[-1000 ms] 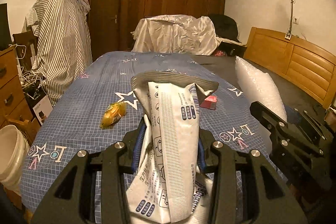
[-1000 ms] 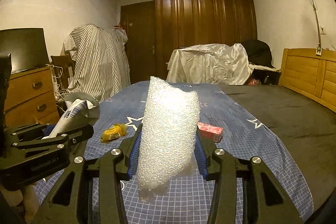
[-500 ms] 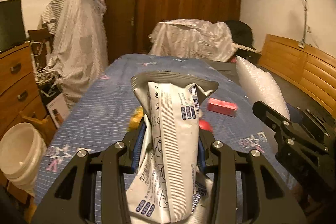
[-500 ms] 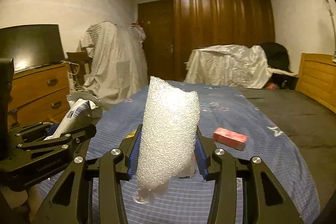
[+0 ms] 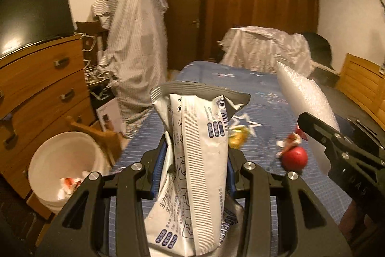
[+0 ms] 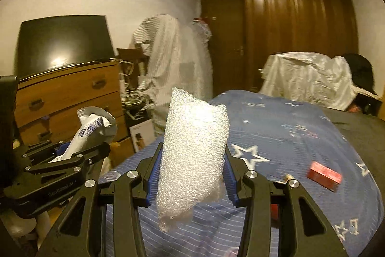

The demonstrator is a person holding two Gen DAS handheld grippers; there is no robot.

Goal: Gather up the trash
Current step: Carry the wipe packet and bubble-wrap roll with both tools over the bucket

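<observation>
Two pieces of trash are already held, both light and crushable. Leftmost, the white bucket (image 5: 65,160) stands on the floor beside the wooden dresser (image 5: 41,88), scraps inside. The left tool (image 5: 196,170) pinches a crinkly printed pouch (image 5: 199,160) at mid-length; foil like this can slip, so a middle grip suits it. The right tool (image 6: 190,175) squeezes a springy bubble wrap roll (image 6: 192,153) around its waist. Further right, a yellow wrapper (image 5: 237,139), red ball (image 5: 294,158) and red box (image 6: 323,176) lie on the soft starred bedspread (image 6: 288,136).
</observation>
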